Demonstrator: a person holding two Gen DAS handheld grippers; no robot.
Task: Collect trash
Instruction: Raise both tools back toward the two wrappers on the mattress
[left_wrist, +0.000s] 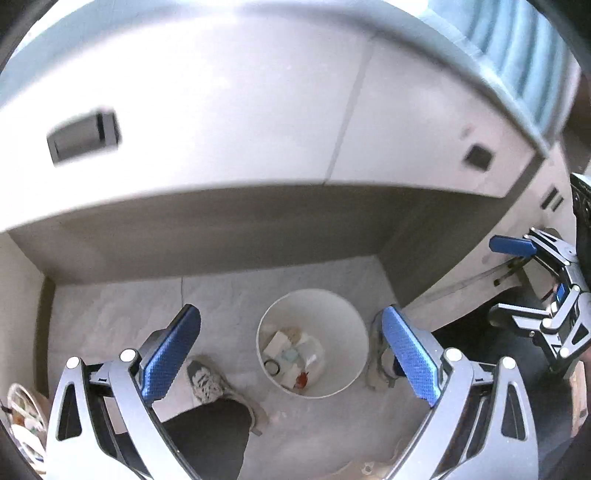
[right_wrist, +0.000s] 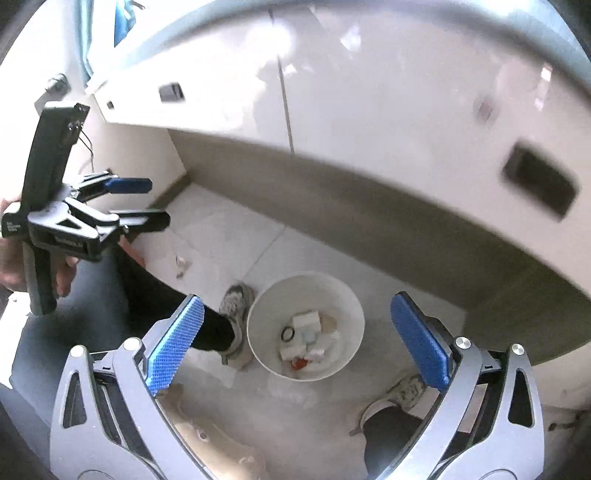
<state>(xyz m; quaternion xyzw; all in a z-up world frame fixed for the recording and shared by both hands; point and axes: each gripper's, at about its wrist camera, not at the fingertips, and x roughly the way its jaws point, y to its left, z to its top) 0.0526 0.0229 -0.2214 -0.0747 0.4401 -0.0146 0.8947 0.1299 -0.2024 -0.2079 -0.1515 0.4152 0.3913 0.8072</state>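
Note:
A white round bin (left_wrist: 351, 332) stands on the tiled floor under a white counter; it also shows in the right wrist view (right_wrist: 347, 306). It holds trash (left_wrist: 291, 354): white wrappers, a pale green piece, a black ring and a red scrap, seen too in the right wrist view (right_wrist: 306, 339). My left gripper (left_wrist: 291, 350) is open and empty, high above the bin. My right gripper (right_wrist: 295, 339) is open and empty, also above the bin. Each gripper shows in the other's view: the right one (left_wrist: 517, 266) and the left one (right_wrist: 147, 203).
The person's grey sneakers (left_wrist: 207, 380) (right_wrist: 236, 306) stand on either side of the bin. White cabinet drawers with dark handles (left_wrist: 85, 136) overhang the floor. A small scrap (right_wrist: 181, 264) lies on the tiles to the left. A dish with items (left_wrist: 22, 413) is at the far left.

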